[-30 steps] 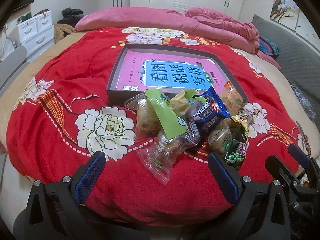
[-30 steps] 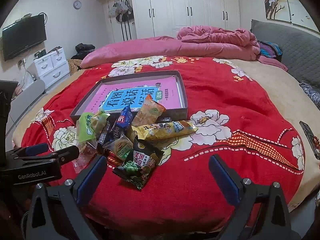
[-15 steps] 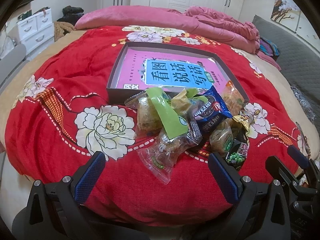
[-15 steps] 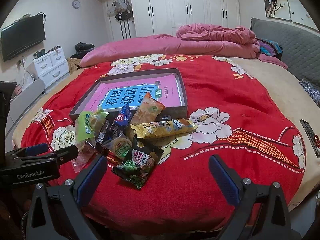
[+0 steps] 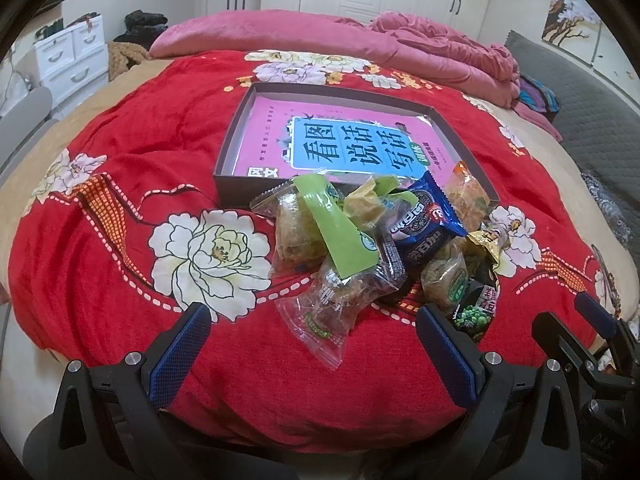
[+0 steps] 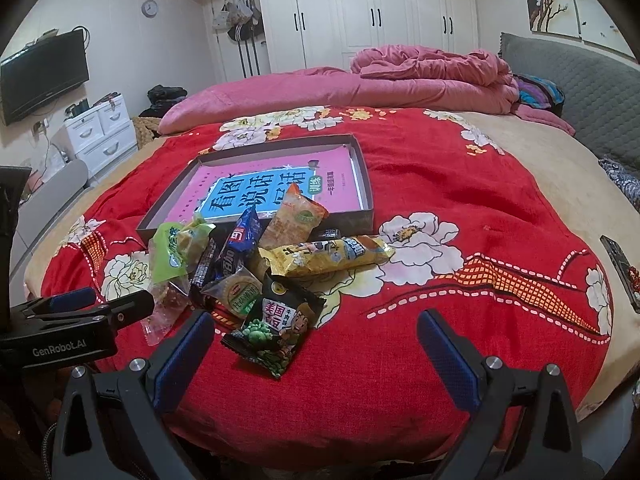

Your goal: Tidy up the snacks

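Note:
A pile of several snack packets point(image 5: 372, 248) lies on the red floral bedspread, in front of a shallow dark box point(image 5: 236, 148) that holds a pink book. The pile includes a clear packet point(image 5: 328, 312), a blue packet point(image 5: 424, 224), a long yellow packet point(image 6: 324, 256) and a black pea packet point(image 6: 276, 328). My left gripper point(image 5: 312, 344) is open and empty, just short of the clear packet. My right gripper point(image 6: 316, 340) is open and empty, with the black pea packet between its fingers' line. The box point(image 6: 366, 184) also shows in the right wrist view.
A pink quilt point(image 6: 420, 76) is heaped at the far side of the bed. A dark remote-like object point(image 6: 620, 268) lies at the bed's right edge. White drawers point(image 6: 100, 132) and a TV point(image 6: 40, 76) stand to the left. The left gripper's body point(image 6: 76, 320) shows at left in the right view.
Both grippers have edged slightly forward toward the snack pile. Nothing was picked up or moved.

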{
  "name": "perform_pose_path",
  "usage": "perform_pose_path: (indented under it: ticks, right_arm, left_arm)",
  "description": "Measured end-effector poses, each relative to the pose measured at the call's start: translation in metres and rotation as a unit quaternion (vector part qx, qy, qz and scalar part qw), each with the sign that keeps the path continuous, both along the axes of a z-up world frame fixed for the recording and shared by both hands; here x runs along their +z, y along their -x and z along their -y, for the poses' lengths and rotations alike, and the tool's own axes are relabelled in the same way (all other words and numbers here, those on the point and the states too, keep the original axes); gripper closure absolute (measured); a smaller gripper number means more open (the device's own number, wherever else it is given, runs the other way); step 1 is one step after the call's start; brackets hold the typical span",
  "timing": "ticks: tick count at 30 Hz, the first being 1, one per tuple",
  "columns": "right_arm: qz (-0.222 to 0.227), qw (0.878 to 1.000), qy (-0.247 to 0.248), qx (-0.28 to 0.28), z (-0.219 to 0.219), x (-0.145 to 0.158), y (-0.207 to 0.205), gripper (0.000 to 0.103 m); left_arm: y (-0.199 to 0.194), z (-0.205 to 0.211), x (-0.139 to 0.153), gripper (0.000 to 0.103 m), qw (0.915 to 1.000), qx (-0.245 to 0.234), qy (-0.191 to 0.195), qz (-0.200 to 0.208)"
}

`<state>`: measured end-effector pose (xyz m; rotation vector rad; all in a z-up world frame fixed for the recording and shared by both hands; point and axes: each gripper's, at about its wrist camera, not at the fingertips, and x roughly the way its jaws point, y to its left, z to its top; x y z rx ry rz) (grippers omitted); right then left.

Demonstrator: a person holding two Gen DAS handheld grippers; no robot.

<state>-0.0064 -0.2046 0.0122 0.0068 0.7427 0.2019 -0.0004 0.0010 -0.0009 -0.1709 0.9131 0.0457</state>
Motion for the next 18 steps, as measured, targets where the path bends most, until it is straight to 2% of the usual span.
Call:
perform_pose_path:
  ticks: [9,18]
  right_arm:
    - [-0.01,1.0,-0.007,-0.003,0.002,-0.003,-0.003,0.001]
    - [-0.033,0.999,-0.017,-0.007,0.004,-0.01,-0.008,0.001]
  left_arm:
    - [-0.004,-0.006,-0.005,0.001,0.9999,0.004,0.008,-0.012]
    - [-0.015,-0.007,-0.017,0.001,0.9988,-0.021,0.023,-0.039]
